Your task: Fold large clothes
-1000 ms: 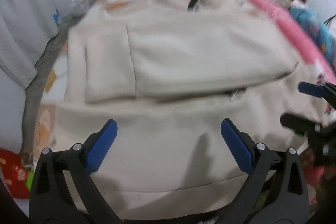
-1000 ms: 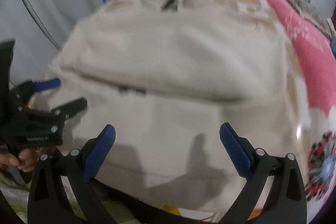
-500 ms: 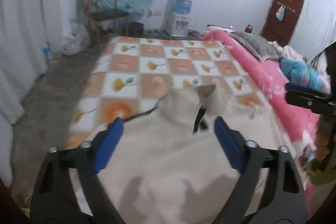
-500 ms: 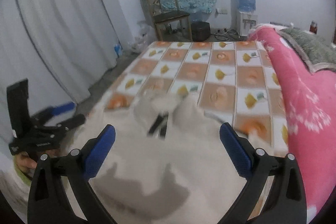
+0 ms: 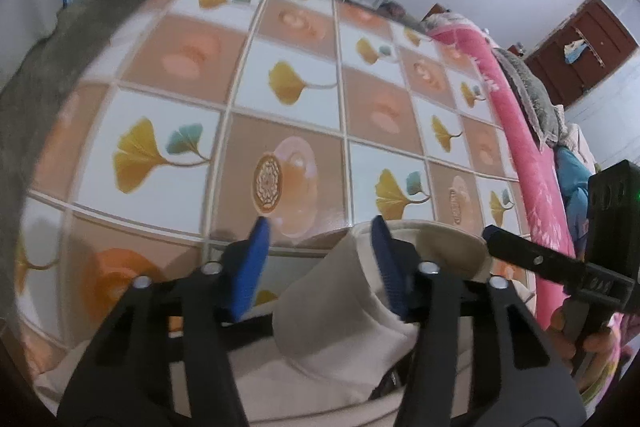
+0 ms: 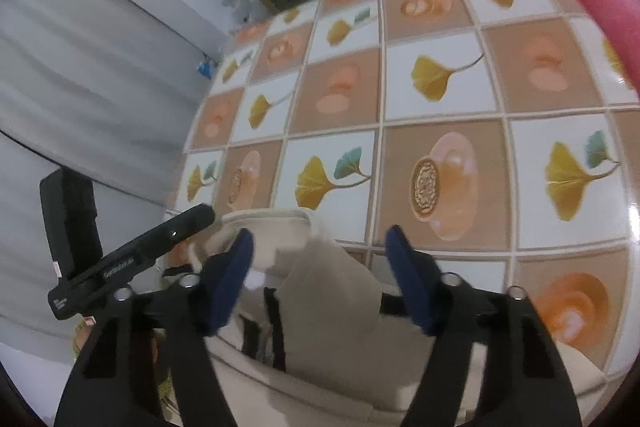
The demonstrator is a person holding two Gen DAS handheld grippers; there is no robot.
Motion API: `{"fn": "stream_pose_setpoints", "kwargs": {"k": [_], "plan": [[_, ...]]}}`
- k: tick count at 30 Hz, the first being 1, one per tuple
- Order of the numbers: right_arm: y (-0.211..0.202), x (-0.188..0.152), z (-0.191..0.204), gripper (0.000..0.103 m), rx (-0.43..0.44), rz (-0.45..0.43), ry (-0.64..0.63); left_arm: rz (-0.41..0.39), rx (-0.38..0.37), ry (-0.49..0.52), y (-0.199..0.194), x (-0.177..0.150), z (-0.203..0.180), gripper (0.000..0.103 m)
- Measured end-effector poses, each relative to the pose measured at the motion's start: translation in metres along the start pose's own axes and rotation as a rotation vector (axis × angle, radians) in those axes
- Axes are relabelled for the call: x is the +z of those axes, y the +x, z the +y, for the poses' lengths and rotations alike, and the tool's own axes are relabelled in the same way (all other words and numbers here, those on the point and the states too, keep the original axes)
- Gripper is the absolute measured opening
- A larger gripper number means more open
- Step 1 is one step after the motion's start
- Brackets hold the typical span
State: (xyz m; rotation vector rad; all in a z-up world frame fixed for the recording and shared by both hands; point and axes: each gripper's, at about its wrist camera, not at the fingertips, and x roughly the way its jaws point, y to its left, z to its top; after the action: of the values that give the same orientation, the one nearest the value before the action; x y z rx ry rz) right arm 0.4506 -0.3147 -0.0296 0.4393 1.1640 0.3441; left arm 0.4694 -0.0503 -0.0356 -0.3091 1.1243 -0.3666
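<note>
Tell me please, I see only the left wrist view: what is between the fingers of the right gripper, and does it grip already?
Observer: The right gripper has the raised collar of the cream garment between its fingers. Its jaws have just been closing, but they stand apart and I see no pad pressing the cloth.
Operator: Is something inside the neck opening that the fingers could catch?
Observer: Yes. Two black strips, perhaps a zipper, run down inside the opening, between the collar fold and the gripper's left finger.
</note>
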Motion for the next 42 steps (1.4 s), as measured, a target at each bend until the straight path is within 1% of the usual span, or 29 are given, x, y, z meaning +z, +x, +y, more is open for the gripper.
{"fn": "stream_pose_setpoints", "kwargs": {"k": [1, 2, 3, 4, 7, 11, 14, 17, 20, 23, 26, 27, 29, 30, 31, 32, 33, 34, 35, 37, 39, 41, 42], "plan": [[0.005, 0.0, 0.0, 0.041, -0.002, 0.011, -0.008, 0.012, -0.006, -0.004, 0.005, -0.001, 0.0, 0.032], [0.007, -0.001, 0.0, 0.027, 0.001, 0.018, -0.015, 0.019, -0.022, 0.002, 0.008, -0.003, -0.002, 0.028], [0.008, -0.002, 0.001, 0.017, 0.013, 0.022, -0.021, 0.018, -0.032, 0.013, 0.006, -0.003, -0.003, 0.015], [0.006, -0.003, 0.002, 0.016, 0.023, 0.021, -0.028, 0.012, -0.04, 0.035, 0.004, -0.005, -0.008, 0.006], [-0.009, -0.012, 0.016, 0.015, 0.0, -0.011, -0.102, -0.031, -0.033, 0.11, -0.015, -0.012, -0.022, 0.005], [-0.032, -0.03, 0.033, 0.014, -0.034, -0.041, -0.189, -0.088, -0.057, 0.178, -0.047, -0.026, -0.034, 0.005], [-0.048, -0.049, 0.044, 0.014, -0.067, -0.052, -0.259, -0.126, -0.067, 0.245, -0.072, -0.045, -0.043, 0.005], [-0.059, -0.072, 0.052, 0.014, -0.097, -0.058, -0.327, -0.155, -0.071, 0.327, -0.097, -0.072, -0.049, 0.005], [-0.066, -0.099, 0.054, 0.014, -0.118, -0.057, -0.379, -0.167, -0.065, 0.393, -0.112, -0.1, -0.052, 0.005], [-0.067, -0.124, 0.049, 0.014, -0.118, -0.037, -0.402, -0.161, -0.047, 0.456, -0.117, -0.129, -0.053, 0.005], [-0.068, -0.145, 0.039, 0.021, -0.127, 0.011, -0.406, -0.123, -0.004, 0.513, -0.11, -0.157, -0.051, 0.005], [-0.07, -0.148, 0.039, 0.023, -0.12, 0.015, -0.401, -0.108, 0.007, 0.525, -0.106, -0.165, -0.05, 0.005], [-0.085, -0.148, 0.043, 0.024, -0.038, 0.003, -0.388, -0.076, 0.014, 0.539, -0.098, -0.177, -0.048, 0.006], [-0.091, -0.146, 0.047, 0.027, -0.001, -0.007, -0.39, -0.069, 0.018, 0.543, -0.095, -0.181, -0.046, 0.007], [-0.099, -0.142, 0.055, 0.03, 0.055, -0.032, -0.4, -0.062, 0.025, 0.546, -0.092, -0.185, -0.045, 0.009], [-0.104, -0.137, 0.062, 0.035, 0.094, -0.054, -0.407, -0.057, 0.037, 0.55, -0.089, -0.188, -0.044, 0.009], [-0.106, -0.135, 0.067, 0.036, 0.114, -0.065, -0.411, -0.055, 0.043, 0.551, -0.087, -0.19, -0.043, 0.009], [-0.104, -0.13, 0.073, 0.036, 0.134, -0.075, -0.409, -0.053, 0.048, 0.551, -0.085, -0.192, -0.043, 0.009], [-0.098, -0.126, 0.078, 0.036, 0.134, -0.074, -0.402, -0.052, 0.053, 0.551, -0.084, -0.194, -0.041, 0.009], [-0.075, -0.12, 0.079, 0.036, 0.101, -0.044, -0.376, -0.05, 0.059, 0.545, -0.085, -0.197, -0.039, 0.008], [-0.047, -0.121, 0.072, 0.036, 0.065, 0.018, -0.337, -0.046, 0.056, 0.536, -0.089, -0.2, -0.035, 0.009], [-0.019, -0.13, 0.059, 0.036, 0.033, 0.096, -0.281, -0.051, 0.05, 0.519, -0.099, -0.201, -0.031, 0.01], [-0.011, -0.136, 0.053, 0.036, 0.029, 0.12, -0.255, -0.062, 0.022, 0.5, -0.108, -0.201, -0.028, 0.01]]}}
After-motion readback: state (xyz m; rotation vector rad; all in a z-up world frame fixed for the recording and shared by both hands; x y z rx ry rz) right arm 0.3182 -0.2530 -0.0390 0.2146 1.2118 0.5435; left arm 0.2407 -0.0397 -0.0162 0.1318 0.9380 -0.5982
